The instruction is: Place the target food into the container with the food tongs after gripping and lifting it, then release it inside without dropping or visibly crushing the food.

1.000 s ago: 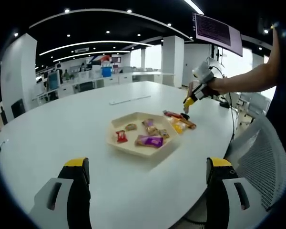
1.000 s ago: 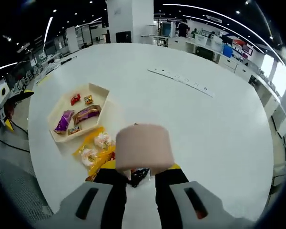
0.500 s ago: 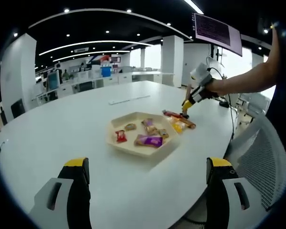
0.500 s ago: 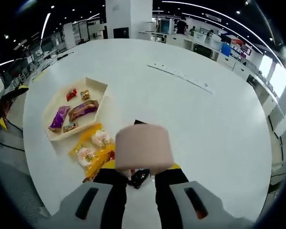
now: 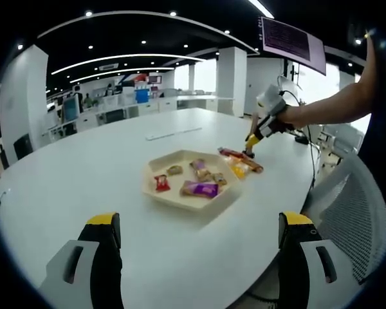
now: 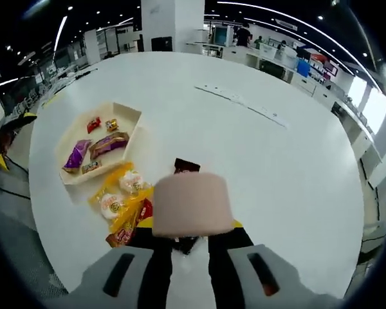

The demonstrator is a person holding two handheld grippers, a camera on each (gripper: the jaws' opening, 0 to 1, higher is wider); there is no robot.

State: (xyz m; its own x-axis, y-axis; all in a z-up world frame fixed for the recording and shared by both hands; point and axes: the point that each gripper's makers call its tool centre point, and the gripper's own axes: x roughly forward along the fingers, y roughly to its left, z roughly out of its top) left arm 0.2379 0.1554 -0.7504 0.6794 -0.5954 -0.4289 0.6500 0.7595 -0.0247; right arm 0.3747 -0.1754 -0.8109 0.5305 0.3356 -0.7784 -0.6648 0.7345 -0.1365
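A cream hexagonal tray [image 5: 184, 205] holds several wrapped snacks, among them a purple packet [image 5: 201, 189] and a red one [image 5: 161, 184]. Loose yellow and red packets [image 5: 242, 168] lie on the table just beyond it. A person's hand holds my right gripper [image 5: 253, 138] tip-down over those loose packets. In the right gripper view, my right gripper [image 6: 183, 226] is shut on pale pink food tongs [image 6: 192, 205], seen end-on. The tongs hide the table right below them. Beside them lie yellow packets [image 6: 118, 200] and a dark packet [image 6: 186, 166]; the tray [image 6: 128, 110] is further left. My left gripper [image 5: 199, 223] hangs open.
The round white table [image 5: 83, 174] ends close to the loose packets, with a mesh chair [image 5: 357, 212] past its edge. A long white strip [image 6: 238, 101] lies mid-table. Open-plan office desks and pillars stand far behind.
The right gripper has dipped a little toward the loose packets with the tongs still held. The dark packet now shows beyond the tongs' end. The left gripper has stayed still.
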